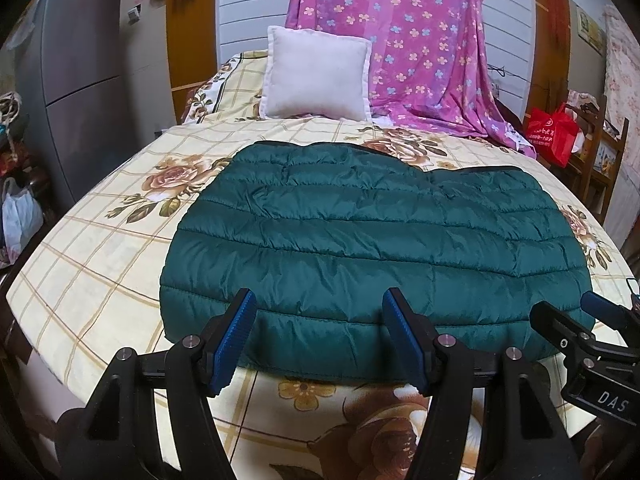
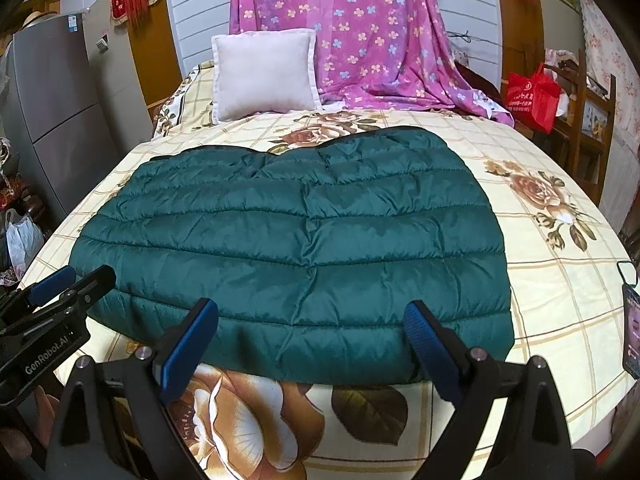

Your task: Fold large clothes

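Note:
A dark green quilted down jacket (image 1: 372,240) lies folded into a flat rounded slab on the bed; it also shows in the right wrist view (image 2: 296,240). My left gripper (image 1: 318,308) is open and empty, its blue pads just short of the jacket's near edge, left half. My right gripper (image 2: 312,320) is open and empty at the near edge, right half. The right gripper also shows at the lower right of the left wrist view (image 1: 568,320). The left gripper shows at the lower left of the right wrist view (image 2: 74,280).
The bed (image 1: 100,248) has a cream floral checked sheet. A white pillow (image 1: 316,76) and a pink flowered sheet (image 1: 420,40) lie at the head. A grey fridge (image 1: 72,80) stands left, a red bag (image 1: 554,132) on a chair right. A phone (image 2: 632,328) lies at the bed's right edge.

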The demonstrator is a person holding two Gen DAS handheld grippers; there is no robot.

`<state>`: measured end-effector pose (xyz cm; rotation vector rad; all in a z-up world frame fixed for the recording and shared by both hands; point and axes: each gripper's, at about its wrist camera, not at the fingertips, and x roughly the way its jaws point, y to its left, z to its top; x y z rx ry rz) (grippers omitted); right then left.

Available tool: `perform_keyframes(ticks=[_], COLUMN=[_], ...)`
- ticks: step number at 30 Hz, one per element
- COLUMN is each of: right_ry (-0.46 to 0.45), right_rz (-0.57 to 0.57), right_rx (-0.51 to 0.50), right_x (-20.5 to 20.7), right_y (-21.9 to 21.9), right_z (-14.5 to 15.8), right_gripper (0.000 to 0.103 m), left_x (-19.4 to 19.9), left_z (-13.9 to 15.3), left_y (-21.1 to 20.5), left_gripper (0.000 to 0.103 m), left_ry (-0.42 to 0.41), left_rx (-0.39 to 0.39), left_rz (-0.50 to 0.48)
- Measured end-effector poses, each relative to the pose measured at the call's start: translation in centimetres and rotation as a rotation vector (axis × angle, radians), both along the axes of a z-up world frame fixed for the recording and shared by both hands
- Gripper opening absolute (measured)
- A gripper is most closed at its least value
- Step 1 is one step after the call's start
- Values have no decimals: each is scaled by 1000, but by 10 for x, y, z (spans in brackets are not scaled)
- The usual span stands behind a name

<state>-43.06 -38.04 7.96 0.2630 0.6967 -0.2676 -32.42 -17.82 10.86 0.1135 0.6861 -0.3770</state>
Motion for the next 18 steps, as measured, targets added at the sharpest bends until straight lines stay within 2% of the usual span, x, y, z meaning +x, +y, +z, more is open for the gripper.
perform_keyframes(ticks=[18], right_ry=[14], right_rz=[6], right_rx=[13], right_x=[5], right_y=[-5], right_z=[-6], right_gripper=[96], left_x=[7], left_z=[-2], left_y=[5], left_gripper=[48], left_ry=[25], left_rx=[-44], left_rz=[-1])
